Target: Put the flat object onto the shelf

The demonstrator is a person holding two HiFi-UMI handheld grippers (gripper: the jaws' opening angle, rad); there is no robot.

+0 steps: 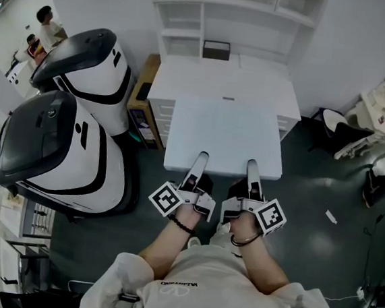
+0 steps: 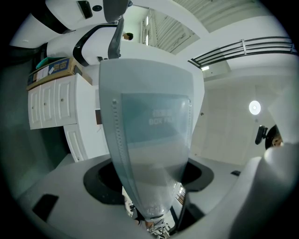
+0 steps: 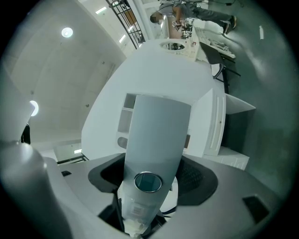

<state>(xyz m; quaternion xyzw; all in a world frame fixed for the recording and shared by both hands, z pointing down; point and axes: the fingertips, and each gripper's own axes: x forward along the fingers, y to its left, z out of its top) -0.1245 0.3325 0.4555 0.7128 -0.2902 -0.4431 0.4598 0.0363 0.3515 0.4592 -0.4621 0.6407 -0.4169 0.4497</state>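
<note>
left hand-held gripper (image 1: 201, 159) | right hand-held gripper (image 1: 251, 166) | each clamped on flat board (image 1: 225, 136) (near edge)

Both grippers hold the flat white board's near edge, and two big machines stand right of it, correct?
No. The head view shows the machines left of the flat white board; left gripper and right gripper do hold its near edge.

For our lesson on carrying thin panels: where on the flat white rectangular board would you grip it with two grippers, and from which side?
Probably its near edge, from the person's side, one jaw above, one below. The flat white rectangular board is thin and level, so only an edge fits; the left gripper and right gripper clamp there, spaced apart for balance.
</note>
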